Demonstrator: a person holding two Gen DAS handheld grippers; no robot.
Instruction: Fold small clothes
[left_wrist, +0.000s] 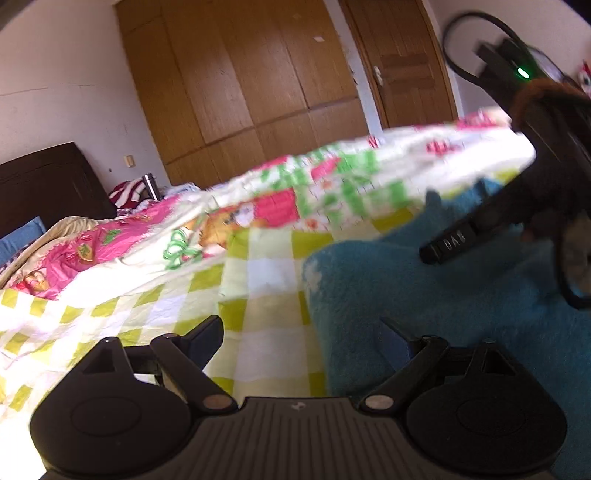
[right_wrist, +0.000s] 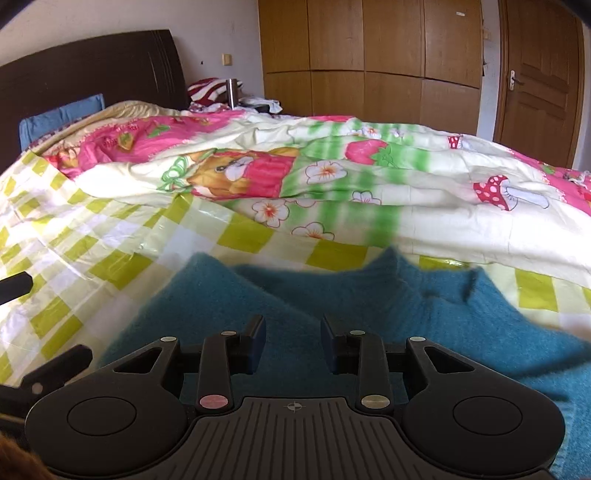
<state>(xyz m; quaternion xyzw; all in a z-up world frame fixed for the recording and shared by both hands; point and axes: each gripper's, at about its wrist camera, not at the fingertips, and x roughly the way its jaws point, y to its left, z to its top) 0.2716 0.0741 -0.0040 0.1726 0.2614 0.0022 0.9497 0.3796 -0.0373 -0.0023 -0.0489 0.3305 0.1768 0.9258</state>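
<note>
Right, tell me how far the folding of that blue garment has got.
Done: the blue garment lies on the checked sheet, bunched up with no neat fold showing. In hand: nothing; the right gripper hangs over it with its jaws apart and empty, and the left gripper is open at its edge. Left: the folding itself.

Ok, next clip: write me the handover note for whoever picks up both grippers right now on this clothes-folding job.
Left gripper: open, nothing between its fingers, hovering at the left edge of the teal garment.
Right gripper: fingers apart, nothing visibly pinched, hovering over the garment's middle.
Things: the fuzzy teal garment lies on the green-checked sheet, near side of the bed; the printed quilt is bunched behind it.
Done: garment laid out on the sheet; any fold so far cannot be told, since its near part is hidden.
Left: grasp the edges, fold it, then smooth it.
</note>
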